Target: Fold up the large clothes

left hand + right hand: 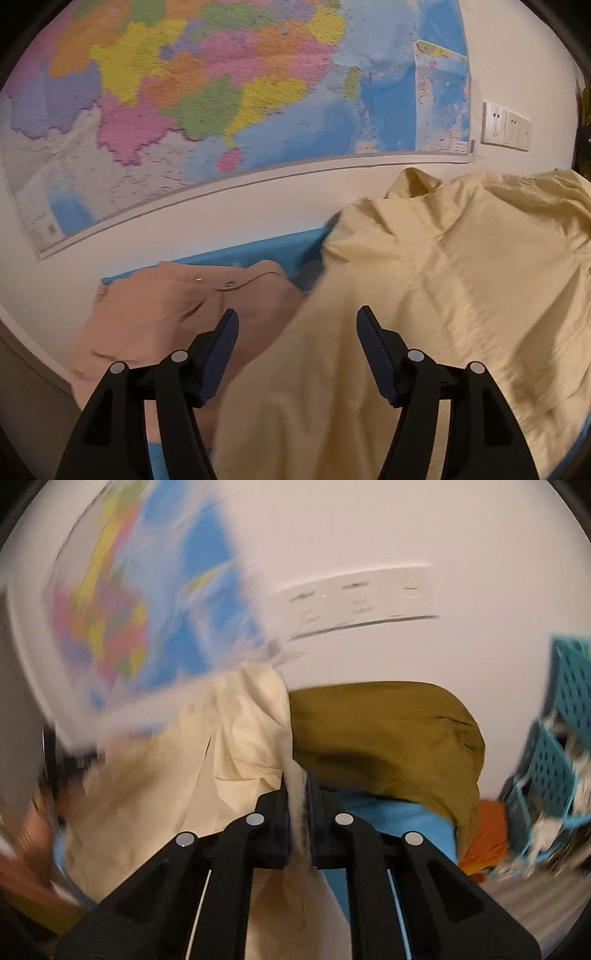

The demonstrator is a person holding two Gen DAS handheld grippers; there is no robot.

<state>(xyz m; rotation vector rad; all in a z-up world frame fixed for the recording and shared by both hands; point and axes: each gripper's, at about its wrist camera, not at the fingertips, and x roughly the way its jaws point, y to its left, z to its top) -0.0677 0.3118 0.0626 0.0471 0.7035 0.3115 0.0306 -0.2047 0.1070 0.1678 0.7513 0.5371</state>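
We hold our left gripper (297,325) with its jaws spread wide and nothing between them, hovering above a pale yellow garment (443,295). That garment fills the space ahead of and to the right of this gripper, rumpled and heaped up, with a raised fold at its far edge. Ahead and to the left of the left fingers (221,354) lies a tan garment (173,314), flatter, with a metal snap (231,284) showing near its far hem; the yellow cloth overlaps its right side. Beyond both pieces we see a strip of blue surface (251,251), then a white wall with a coloured map (207,92) and a row of wall sockets (506,127) to the far right.

Our right gripper (297,805) is pinched narrow on a bunch of the pale yellow garment (177,775), the cloth squeezed between the two pads and rising just ahead of them in a soft peak. The rest of it spreads out to the left of this gripper and hangs below it. Just to the right of the pinched fold sits an olive-green garment (388,731), mounded, touching the yellow cloth. Under it, near the right finger, we see the blue surface (399,819), and further right an orange cloth (487,838) beside a teal perforated basket (557,757). This view is heavily blurred, so finer details cannot be told.
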